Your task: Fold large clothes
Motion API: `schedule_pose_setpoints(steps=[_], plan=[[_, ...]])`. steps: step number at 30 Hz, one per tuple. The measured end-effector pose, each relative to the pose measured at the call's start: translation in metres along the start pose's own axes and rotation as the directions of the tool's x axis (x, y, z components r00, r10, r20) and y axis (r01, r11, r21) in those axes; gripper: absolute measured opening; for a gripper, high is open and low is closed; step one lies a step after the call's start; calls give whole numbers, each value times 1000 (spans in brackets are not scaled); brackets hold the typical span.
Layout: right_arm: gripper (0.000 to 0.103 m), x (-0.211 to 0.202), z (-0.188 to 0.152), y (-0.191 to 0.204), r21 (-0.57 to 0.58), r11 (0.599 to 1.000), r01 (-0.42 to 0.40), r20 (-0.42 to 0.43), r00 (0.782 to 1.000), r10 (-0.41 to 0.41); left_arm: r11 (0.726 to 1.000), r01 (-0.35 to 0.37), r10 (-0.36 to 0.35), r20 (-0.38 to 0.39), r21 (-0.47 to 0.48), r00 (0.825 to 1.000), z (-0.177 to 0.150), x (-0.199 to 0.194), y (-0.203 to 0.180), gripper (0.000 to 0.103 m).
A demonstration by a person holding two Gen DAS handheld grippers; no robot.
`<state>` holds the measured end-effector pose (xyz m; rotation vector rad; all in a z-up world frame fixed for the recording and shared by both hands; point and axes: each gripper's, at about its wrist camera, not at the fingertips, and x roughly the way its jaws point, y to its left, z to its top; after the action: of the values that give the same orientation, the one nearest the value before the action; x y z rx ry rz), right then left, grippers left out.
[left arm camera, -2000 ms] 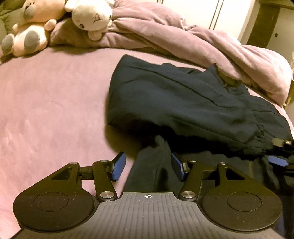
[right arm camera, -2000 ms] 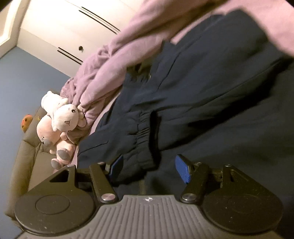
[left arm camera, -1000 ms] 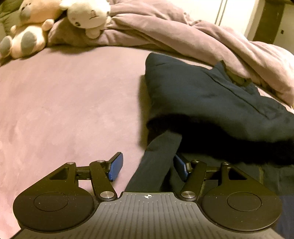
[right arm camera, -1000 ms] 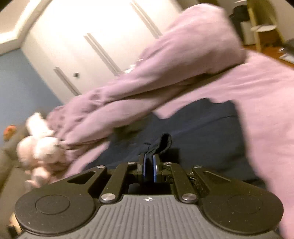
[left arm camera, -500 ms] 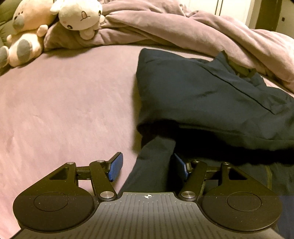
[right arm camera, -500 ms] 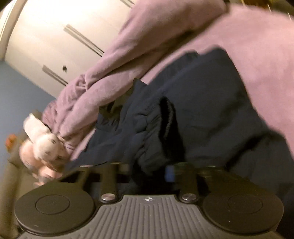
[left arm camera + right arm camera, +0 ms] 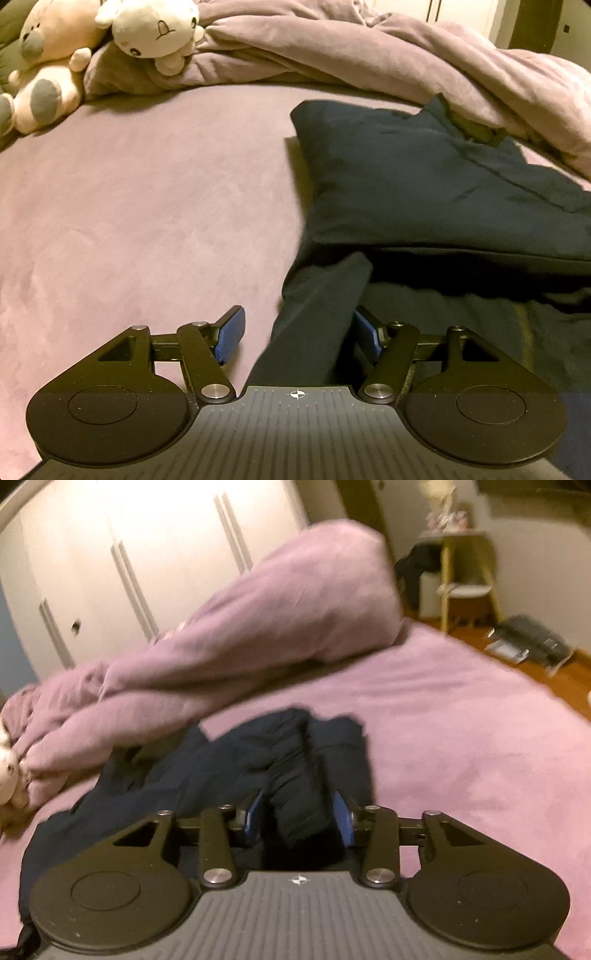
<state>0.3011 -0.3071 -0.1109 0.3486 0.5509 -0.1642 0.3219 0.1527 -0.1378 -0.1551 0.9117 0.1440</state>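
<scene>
Dark garment (image 7: pixel 424 192) is lying mid-bed (image 7: pixel 147 203); left gripper (image 7: pixel 299 332), jaws spread, is hovering level astride its strip. Right gripper (image 7: pixel 297 816), pinching a second ago, is now straddling the cuff with jaws parted.

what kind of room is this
Most likely a bedroom: a bed with a purple sheet, a bunched duvet and plush toys at its head, and white wardrobe doors behind.

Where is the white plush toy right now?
Left wrist view, upper left: the white plush toy rests on the bunched purple duvet, beside the pink teddy bear.
</scene>
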Motion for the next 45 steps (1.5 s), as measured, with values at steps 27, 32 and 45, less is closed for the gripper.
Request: schedule_pose_setpoints(steps=[27,32,45], plan=[[0,47,-29,59,-390,921,13,-141,987,-74,987,-30,15,94,158,996,17,38,-58,81],[0,44,-37,49,-375,927,-7,-183,981,-66,983,-56,46,61,172,997,11,46,-62,85],[0,61,-42,69,-521,854,13,-191,973,-131,984,-64,64,6,168,998,-3,28,-48,85]])
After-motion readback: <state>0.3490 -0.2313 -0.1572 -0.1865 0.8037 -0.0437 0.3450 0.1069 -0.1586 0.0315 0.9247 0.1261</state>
